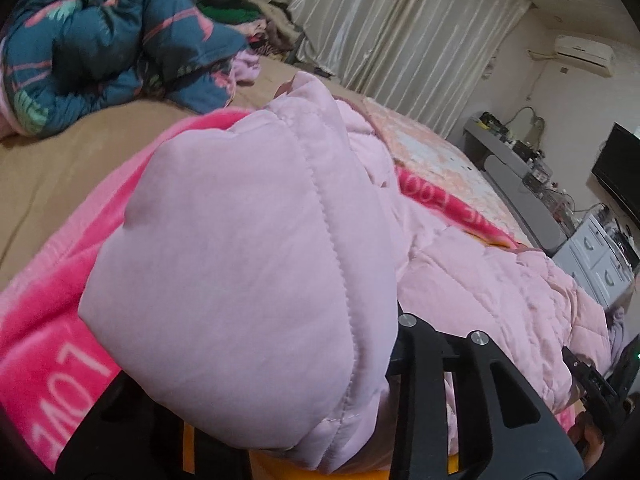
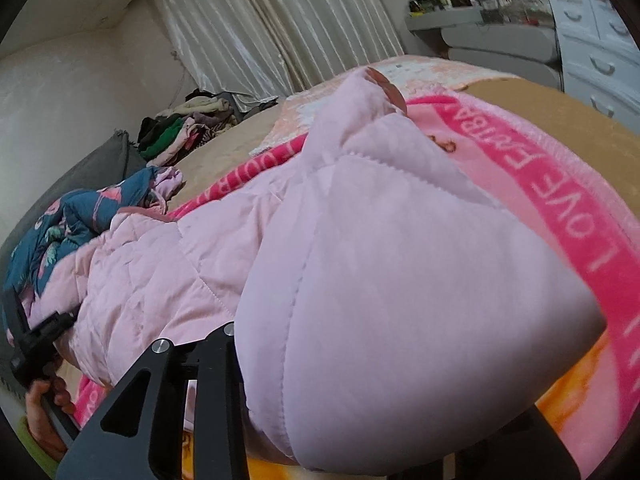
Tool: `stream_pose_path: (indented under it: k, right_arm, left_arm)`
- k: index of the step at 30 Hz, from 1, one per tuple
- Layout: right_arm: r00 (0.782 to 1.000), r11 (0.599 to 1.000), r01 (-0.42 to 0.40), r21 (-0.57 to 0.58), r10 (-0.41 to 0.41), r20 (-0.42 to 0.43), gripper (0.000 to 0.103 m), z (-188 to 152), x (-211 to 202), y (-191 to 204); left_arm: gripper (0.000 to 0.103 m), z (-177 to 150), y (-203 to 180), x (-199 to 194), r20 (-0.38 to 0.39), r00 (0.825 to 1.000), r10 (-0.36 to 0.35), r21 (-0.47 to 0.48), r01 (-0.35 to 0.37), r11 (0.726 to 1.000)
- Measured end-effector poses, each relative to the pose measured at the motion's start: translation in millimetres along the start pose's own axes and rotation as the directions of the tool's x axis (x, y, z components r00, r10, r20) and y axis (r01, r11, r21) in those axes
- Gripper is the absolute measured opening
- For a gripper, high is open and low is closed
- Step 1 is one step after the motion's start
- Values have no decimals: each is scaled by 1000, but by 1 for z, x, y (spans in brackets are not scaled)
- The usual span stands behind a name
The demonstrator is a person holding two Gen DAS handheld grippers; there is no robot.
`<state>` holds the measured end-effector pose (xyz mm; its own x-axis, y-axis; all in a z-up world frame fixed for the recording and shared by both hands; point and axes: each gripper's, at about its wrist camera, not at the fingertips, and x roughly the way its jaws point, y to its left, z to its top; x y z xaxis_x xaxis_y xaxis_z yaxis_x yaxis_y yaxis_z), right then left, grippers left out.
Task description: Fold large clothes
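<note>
A pale pink quilted jacket lies across a bright pink blanket on the bed. In the left wrist view a thick fold of it bulges up between my left gripper's black fingers and hides the fingertips; the left gripper is shut on it. In the right wrist view the jacket likewise fills my right gripper, whose black finger shows at the lower left; it is shut on the jacket. The other gripper shows at the far left, held by a hand.
A blue floral quilt is bunched at the bed's far side, with a heap of clothes beyond it. The tan bedsheet surrounds the blanket. Curtains, a grey desk, white drawers and a TV stand past the bed.
</note>
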<state>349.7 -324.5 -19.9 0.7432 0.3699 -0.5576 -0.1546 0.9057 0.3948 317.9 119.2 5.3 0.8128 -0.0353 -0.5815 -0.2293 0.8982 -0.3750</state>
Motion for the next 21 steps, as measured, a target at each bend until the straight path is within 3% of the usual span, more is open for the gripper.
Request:
stream_pose_path:
  k: [8,21]
  right_arm:
    - [998,997,-40,-68,44,45,32,-3,-39,25]
    - [995,978,-49,-201,66,79,32,-39,-101,65]
  left_arm:
    - [26,2,-9,-43,21,999,-42,35,41,999]
    - [26,-18,10,-97,18,999,-30,50,29,998]
